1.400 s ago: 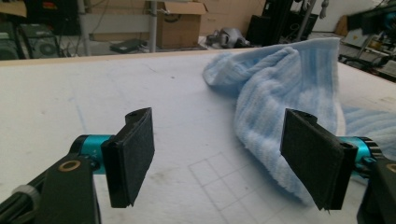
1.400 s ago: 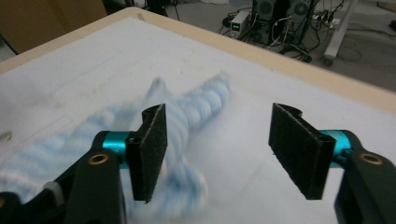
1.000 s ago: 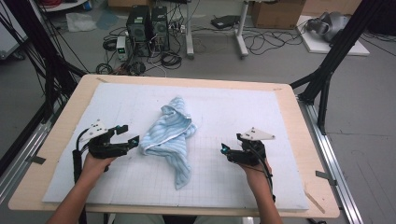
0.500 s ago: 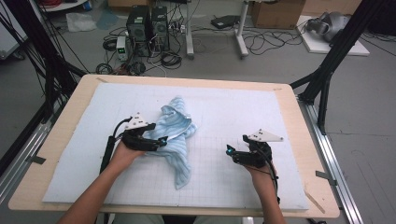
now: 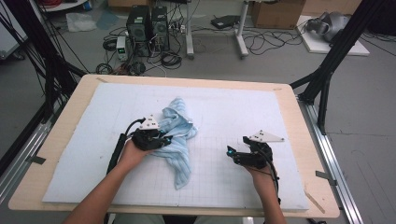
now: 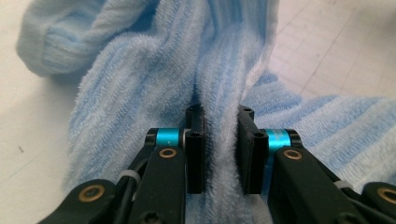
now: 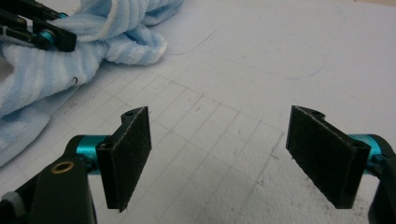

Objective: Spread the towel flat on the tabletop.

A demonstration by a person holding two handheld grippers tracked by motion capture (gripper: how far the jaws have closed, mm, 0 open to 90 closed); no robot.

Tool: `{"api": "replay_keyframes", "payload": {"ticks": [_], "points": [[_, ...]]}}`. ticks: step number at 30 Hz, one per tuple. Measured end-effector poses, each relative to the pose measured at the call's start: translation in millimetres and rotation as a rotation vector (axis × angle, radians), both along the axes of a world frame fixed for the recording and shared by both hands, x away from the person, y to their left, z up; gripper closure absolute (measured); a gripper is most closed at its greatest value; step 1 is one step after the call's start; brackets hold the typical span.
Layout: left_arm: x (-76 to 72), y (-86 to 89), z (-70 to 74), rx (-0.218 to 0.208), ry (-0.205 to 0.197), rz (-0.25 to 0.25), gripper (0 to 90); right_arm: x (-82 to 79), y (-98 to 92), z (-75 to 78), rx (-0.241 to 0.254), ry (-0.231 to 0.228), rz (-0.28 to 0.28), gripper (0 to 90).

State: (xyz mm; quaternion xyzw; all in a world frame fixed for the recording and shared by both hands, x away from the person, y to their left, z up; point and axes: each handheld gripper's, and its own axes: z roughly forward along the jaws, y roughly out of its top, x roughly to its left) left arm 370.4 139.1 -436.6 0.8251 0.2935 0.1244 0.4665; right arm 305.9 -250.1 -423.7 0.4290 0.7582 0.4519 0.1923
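Reading the towel (image 5: 180, 140) as our landmark, we saw the left claw (image 6: 219, 140), its jaws just closed, grasping a fold at the towel's left edge, the long axis running toward us, the right claw (image 7: 219, 161) released well to its right on the surface (image 5: 289, 186).

No text, label, brand, number or sign is legible anywhere here.

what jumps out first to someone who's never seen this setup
The crumpled light-blue striped terry towel lying left of centre on the white gridded foam mat draws the eye first. The left gripper has just closed its jaws on a fold of it. To the right, the right gripper hovers over bare mat, jaws wide apart.
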Motion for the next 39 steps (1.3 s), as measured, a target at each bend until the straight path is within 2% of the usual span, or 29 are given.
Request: {"api": "replay_keyframes", "payload": {"ticks": [2, 4, 5, 7, 8, 9, 10, 11, 12, 15, 17, 18, 20, 21, 24, 25, 26, 27, 28, 29, 32, 33, 35, 37, 38, 39], "points": [[0.0, 6.8, 4.9, -0.042, -0.012, 0.022, 79.4, 0.2, 1.0, -0.4, 0.002, 0.007, -0.004, 21.5], [-0.1, 8.7, 6.4, -0.053, -0.017, 0.03, 80.0, 0.5, 1.4, -0.7, -0.001, 0.009, -0.002, 21.5], [-0.4, 12.5, 9.3, -0.076, -0.024, 0.042, 80.1, 1.0, 2.9, -1.3, -0.004, 0.009, -0.001, 21.5], [-0.7, 14.6, 10.8, -0.091, -0.021, 0.043, 80.1, 1.5, 4.5, -2.0, -0.003, 0.012, 0.005, 21.5], [-2.0, 19.4, 13.9, -0.13, -0.027, 0.053, 80.1, 1.6, 5.5, -2.1, -0.001, 0.014, 0.006, 21.5], [-2.0, 19.4, 13.9, -0.13, -0.027, 0.053, 80.0, 2.1, 6.3, -2.5, 0.001, 0.013, 0.01, 21.5], [-4.0, 26.6, 16.3, -0.189, -0.027, 0.059, 80.0, 2.1, 7.7, -2.7, 0.005, 0.019, 0.009, 21.4], [-4.0, 26.6, 16.3, -0.189, -0.027, 0.059, 79.8, 2.7, 8.9, -3.1, 0.006, 0.02, 0.013, 21.5], [-6.2, 35.2, 16.9, -0.239, -0.026, 0.073, 79.8, 3.4, 10.3, -3.9, 0.005, 0.018, 0.014, 21.5], [-10.7, 51.5, 15.3, -0.292, -0.036, 0.125, 79.0, 5.3, 16.1, -5.3, 0.014, 0.028, 0.021, 21.4], [-11.9, 57.4, 14.6, -0.297, -0.045, 0.145, 78.2, 6.1, 21.2, -5.8, 0.01, 0.032, 0.027, 21.5], [-14.6, 68.9, 12.7, -0.308, -0.051, 0.187, 77.7, 6.9, 23.7, -6.6, 0.006, 0.03, 0.034, 21.5], [-15.1, 74.7, 12.2, -0.31, -0.049, 0.198, 76.2, 7.6, 29.1, -7.9, -0.001, 0.037, 0.04, 21.5], [-18.0, 84.8, 10.4, -0.327, -0.061, 0.231, 76.1, 8.0, 31.6, -8.3, -0.005, 0.041, 0.046, 21.5], [-20.2, 99.2, 6.2, -0.348, -0.069, 0.297, 75.8, 9.5, 39.5, -9.4, -0.011, 0.044, 0.055, 21.5], [-20.3, 103.9, 5.1, -0.337, -0.068, 0.318, 75.8, 10.5, 42.3, -9.6, -0.013, 0.044, 0.06, 21.5], [-20.3, 103.9, 5.1, -0.337, -0.068, 0.318, 75.4, 10.5, 42.3, -9.6, -0.013, 0.044, 0.06, 21.5], [-21.6, 112.2, 2.6, -0.336, -0.077, 0.369, 74.6, 11.7, 49.4, -9.9, -0.016, 0.05, 0.063, 21.5], [-22.0, 116.1, 2.0, -0.339, -0.071, 0.391, 73.1, 12.8, 53.1, -10.5, -0.016, 0.047, 0.067, 21.6], [-22.0, 116.1, 2.0, -0.339, -0.071, 0.391, 69.4, 14.1, 57.5, -10.9, -0.017, 0.05, 0.072, 21.6], [-24.7, 127.4, 2.3, -0.328, -0.081, 0.441, 61.4, 20.3, 73.6, -11.7, -0.025, 0.056, 0.097, 21.6], [-24.7, 127.4, 2.3, -0.328, -0.081, 0.441, 56.2, 23.4, 79.3, -12.0, -0.025, 0.052, 0.107, 21.6], [-26.9, 133.7, 1.5, -0.31, -0.084, 0.452, 52.7, 30.3, 90.9, -12.8, -0.024, 0.047, 0.119, 21.6], [-28.2, 137.8, 0.7, -0.301, -0.08, 0.466, 45.2, 37.9, 102.8, -13.5, -0.019, 0.045, 0.125, 19.7], [-28.2, 137.8, 0.7, -0.301, -0.08, 0.466, 43.2, 42.6, 108.8, -13.6, -0.027, 0.036, 0.131, 17.0], [-29.8, 142.4, -0.4, -0.322, -0.081, 0.46, 43.0, 47.1, 115.5, -13.0, -0.022, 0.039, 0.138, 14.6]]}}
